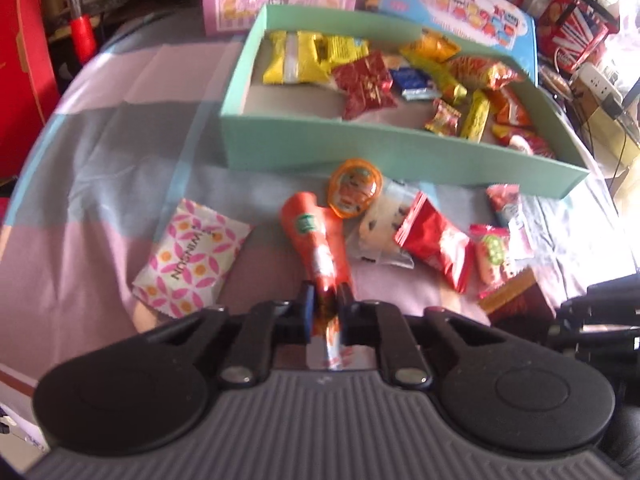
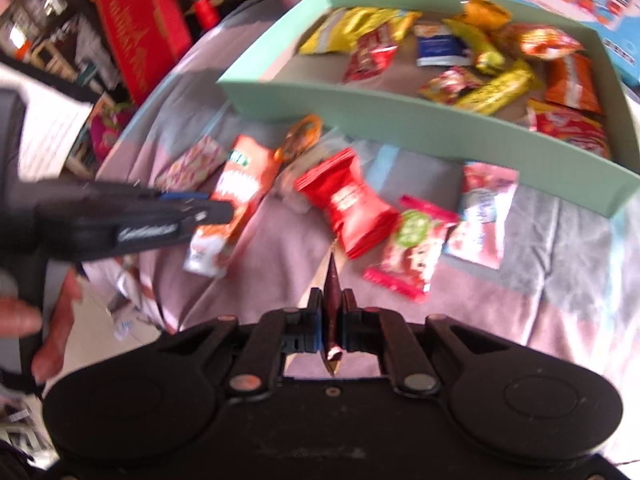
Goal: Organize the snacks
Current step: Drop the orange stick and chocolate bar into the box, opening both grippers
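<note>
In the left wrist view my left gripper (image 1: pixel 326 294) is shut on the lower end of an orange snack packet (image 1: pixel 316 236) that points toward the teal box (image 1: pixel 320 140). In the right wrist view my right gripper (image 2: pixel 332 300) is shut on a thin dark red packet (image 2: pixel 332 280), seen edge-on. The left gripper (image 2: pixel 224 210) shows there too, clamping the orange packet (image 2: pixel 240 188). The dark red packet (image 1: pixel 516 296) also appears at the lower right of the left wrist view, beside the right gripper (image 1: pixel 568 308). The box holds several yellow, red and orange packets.
Loose on the pink and grey cloth lie a white floral packet (image 1: pixel 192 256), an orange jelly cup (image 1: pixel 354 190), a clear packet (image 1: pixel 384 224), a red packet (image 2: pixel 352 208) and two pink packets (image 2: pixel 408 248) (image 2: pixel 484 216). Printed cartons (image 1: pixel 460 12) stand behind the box. A hand (image 2: pixel 40 320) is at the left.
</note>
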### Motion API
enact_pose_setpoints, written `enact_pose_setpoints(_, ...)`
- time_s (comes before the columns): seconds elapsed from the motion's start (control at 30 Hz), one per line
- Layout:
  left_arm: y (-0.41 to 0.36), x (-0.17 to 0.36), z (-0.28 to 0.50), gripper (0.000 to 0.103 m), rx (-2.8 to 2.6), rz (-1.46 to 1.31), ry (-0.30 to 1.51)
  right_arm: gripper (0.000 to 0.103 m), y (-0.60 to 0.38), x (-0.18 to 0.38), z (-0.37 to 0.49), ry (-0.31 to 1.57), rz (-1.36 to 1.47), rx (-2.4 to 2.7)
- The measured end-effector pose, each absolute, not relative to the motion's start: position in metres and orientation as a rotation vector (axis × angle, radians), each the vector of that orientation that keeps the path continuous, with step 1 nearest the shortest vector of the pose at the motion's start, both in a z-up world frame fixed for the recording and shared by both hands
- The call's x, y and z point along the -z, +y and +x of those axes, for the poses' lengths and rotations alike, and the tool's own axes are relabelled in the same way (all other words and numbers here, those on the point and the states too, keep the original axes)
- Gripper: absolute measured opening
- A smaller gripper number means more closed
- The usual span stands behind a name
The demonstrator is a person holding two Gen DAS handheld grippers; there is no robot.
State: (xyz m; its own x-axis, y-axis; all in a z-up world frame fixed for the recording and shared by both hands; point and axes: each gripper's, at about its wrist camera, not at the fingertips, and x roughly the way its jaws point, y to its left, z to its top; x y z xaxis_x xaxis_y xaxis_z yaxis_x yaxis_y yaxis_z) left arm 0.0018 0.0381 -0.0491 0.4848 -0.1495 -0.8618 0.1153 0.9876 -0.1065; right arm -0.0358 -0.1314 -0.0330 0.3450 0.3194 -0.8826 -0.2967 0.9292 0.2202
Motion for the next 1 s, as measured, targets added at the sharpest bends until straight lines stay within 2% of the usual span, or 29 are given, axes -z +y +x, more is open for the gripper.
enact_pose_setpoints(0.27,0.044,0.028,-0.011,0.01,0.198,-0.052,1.037,0.009,-0.144,0.014,-0.025,1.11,0.087,-0.387)
enact_pose_setpoints(0.47,0.053,-0.015,-0.009,0.01,0.216,-0.041,0.956,0.009,-0.151,-0.01,-0.001,1.062,0.187,-0.42)
enact_pose_setpoints(0.7,0.057,-0.039,0.065,0.01,0.209,-0.003,0.907,0.009,-0.138,-0.033,0.071,0.999,0.281,-0.392)
enact_pose_setpoints(1.0,0.045,-0.005,0.146,0.01,0.195,0.061,0.983,0.009,-0.11,-0.003,0.157,1.048,0.369,-0.355)
